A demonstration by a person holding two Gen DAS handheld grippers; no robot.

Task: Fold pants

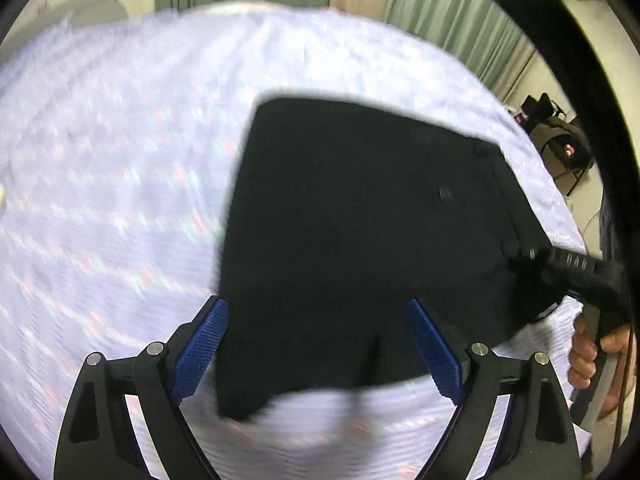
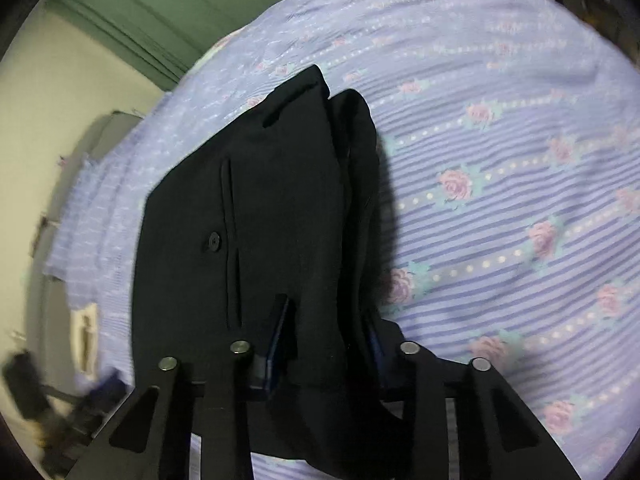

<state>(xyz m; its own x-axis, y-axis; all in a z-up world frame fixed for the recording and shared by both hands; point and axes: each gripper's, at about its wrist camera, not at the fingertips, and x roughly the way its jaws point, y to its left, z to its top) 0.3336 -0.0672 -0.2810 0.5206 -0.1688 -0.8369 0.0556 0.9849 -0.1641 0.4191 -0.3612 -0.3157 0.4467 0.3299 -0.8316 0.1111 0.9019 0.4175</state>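
Black pants [image 1: 360, 232] lie folded into a compact block on a lilac bedsheet [image 1: 120, 184]. My left gripper [image 1: 316, 344] is open and empty, its blue pads spread wide above the near edge of the pants. My right gripper [image 2: 324, 340] is shut on a thick fold of the pants [image 2: 280, 208] at the waist end, where a back pocket slit and button show. In the left wrist view the right gripper [image 1: 536, 268] sits at the right edge of the pants, held by a hand.
The bed [image 2: 500, 160] has a lilac striped sheet with pink roses. Green curtains [image 1: 460, 12] and a cream wall stand behind it. A dark chair with clutter [image 1: 560, 140] is beyond the bed's right side.
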